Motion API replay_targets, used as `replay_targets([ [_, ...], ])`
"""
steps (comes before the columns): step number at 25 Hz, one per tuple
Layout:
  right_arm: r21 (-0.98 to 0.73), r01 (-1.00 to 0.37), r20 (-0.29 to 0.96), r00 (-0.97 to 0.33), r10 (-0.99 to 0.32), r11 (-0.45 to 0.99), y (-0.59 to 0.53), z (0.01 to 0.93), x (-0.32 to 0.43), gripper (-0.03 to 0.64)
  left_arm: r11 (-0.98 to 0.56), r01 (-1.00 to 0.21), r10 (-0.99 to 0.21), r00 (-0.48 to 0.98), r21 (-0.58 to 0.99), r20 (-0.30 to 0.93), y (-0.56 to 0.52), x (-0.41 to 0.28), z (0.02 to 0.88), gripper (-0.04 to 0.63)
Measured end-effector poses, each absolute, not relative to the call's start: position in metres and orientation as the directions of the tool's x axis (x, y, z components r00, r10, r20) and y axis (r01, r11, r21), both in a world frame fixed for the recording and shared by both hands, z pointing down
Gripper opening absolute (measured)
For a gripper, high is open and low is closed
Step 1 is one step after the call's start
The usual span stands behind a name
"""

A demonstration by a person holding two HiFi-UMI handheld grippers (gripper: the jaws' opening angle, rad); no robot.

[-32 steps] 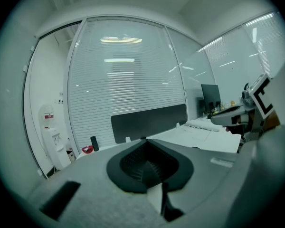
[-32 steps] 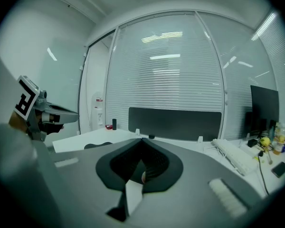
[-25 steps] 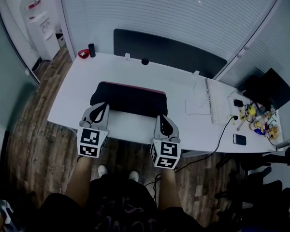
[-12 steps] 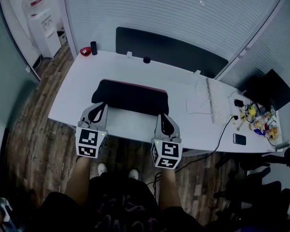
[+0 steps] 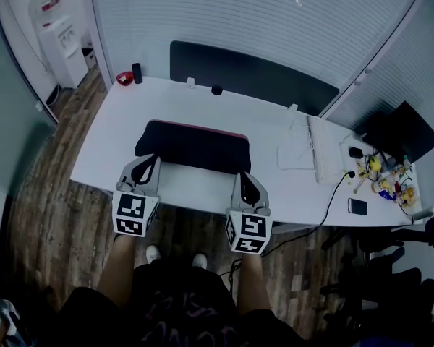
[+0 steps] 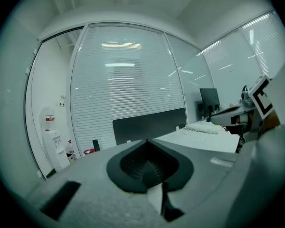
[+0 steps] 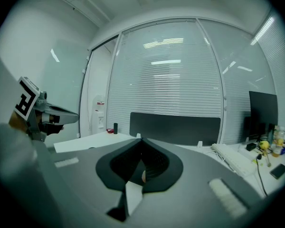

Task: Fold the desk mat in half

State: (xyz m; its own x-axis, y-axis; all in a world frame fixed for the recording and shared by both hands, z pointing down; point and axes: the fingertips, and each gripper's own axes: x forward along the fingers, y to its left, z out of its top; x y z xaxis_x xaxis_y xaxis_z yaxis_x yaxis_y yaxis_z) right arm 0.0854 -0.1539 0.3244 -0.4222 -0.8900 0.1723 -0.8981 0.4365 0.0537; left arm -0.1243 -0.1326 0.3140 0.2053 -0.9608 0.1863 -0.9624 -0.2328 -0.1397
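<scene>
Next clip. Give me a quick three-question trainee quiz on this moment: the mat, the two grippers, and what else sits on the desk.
1. True or false: the dark desk mat lies on the white desk.
2. The left gripper and the right gripper are: A) both shut; B) both wide open; C) left open, right shut.
3. Fill in: the white keyboard lies to the mat's ____ (the person's left or right).
Key: 1 true; 2 A; 3 right.

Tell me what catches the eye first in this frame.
The dark desk mat lies on the white desk, a pink strip along its far edge. The left gripper and right gripper, jaws shut, are at its near corners. Colourful clutter crowds the desk's right end.
</scene>
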Motion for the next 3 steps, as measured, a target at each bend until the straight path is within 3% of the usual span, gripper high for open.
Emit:
replay_targets([
  [3, 0.05, -0.9, 0.178, -0.418, -0.891, 0.433, -0.1538, 0.3259, 0.0868, 0.008, -0.237, -0.962, -0.96, 0.21, -0.136, 0.188, -0.1332, -0.124, 0.3147, 0.002],
])
